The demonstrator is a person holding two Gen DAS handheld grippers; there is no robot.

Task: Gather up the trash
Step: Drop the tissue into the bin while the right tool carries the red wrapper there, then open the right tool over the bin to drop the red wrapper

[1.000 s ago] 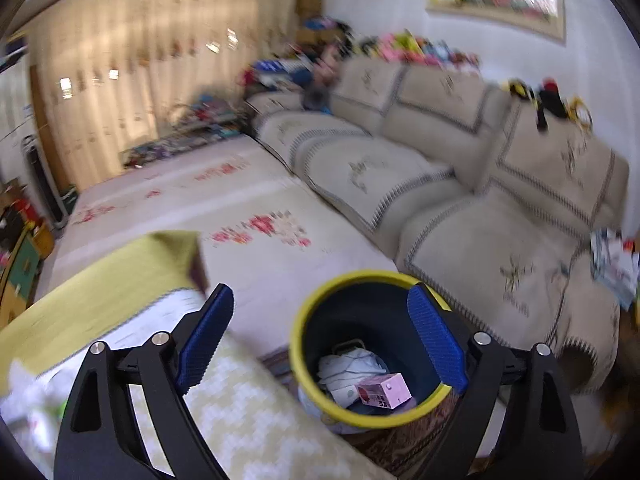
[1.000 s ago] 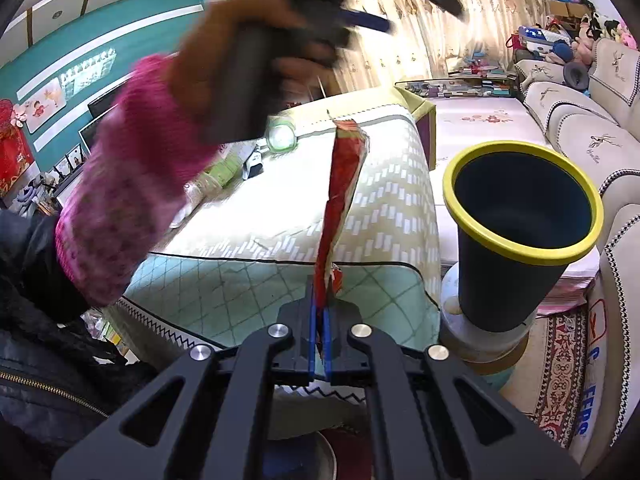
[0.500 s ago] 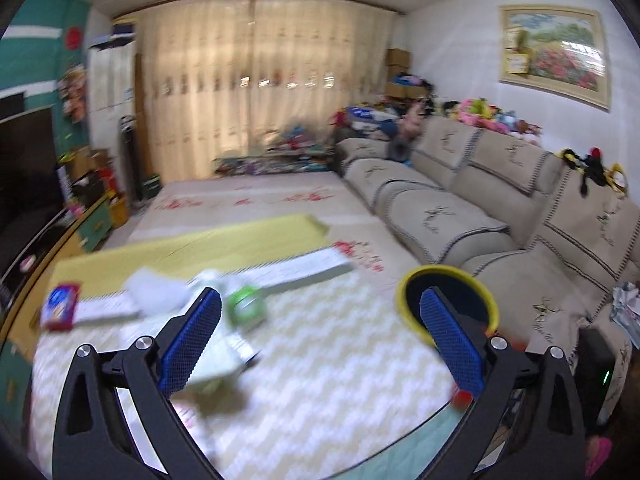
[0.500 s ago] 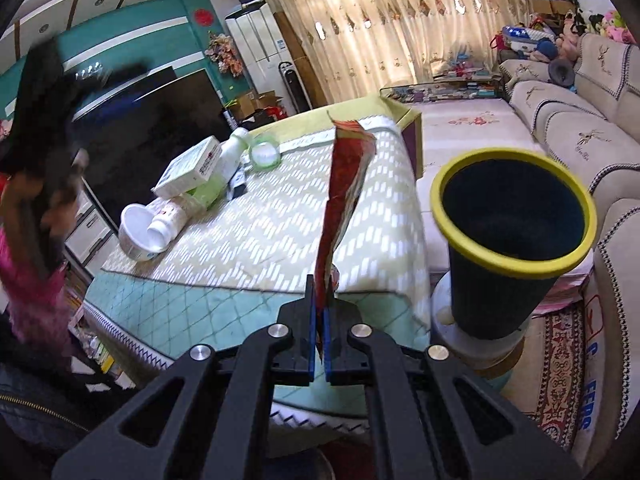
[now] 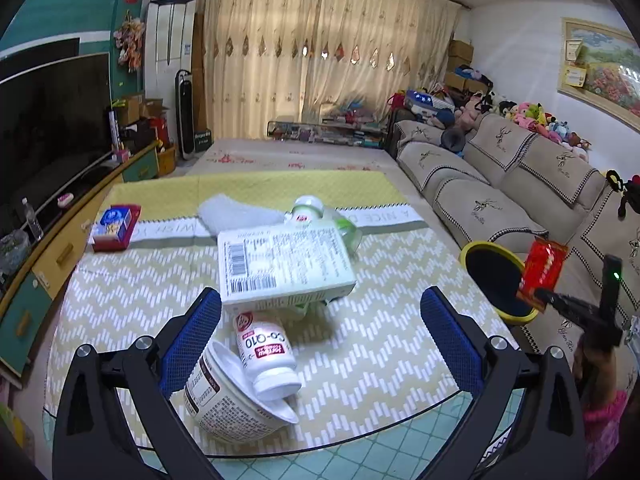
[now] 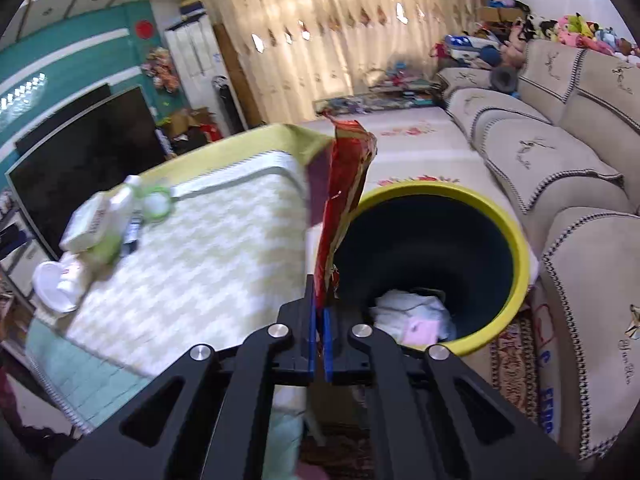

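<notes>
Right gripper [image 6: 319, 344] pinches the red wrapper [image 6: 344, 200] by its bottom edge; long axis stands upright, torn end up, beside the near rim of the yellow-rimmed bin [image 6: 516, 248]. I see crumpled paper [image 6: 408, 308] inside the bin. Left gripper [image 5: 320, 336] gapes wide and empty over the table [image 5: 384, 344], above a white bottle [image 5: 266, 354], paper bowl [image 5: 228, 400] and flat box [image 5: 284, 264].
</notes>
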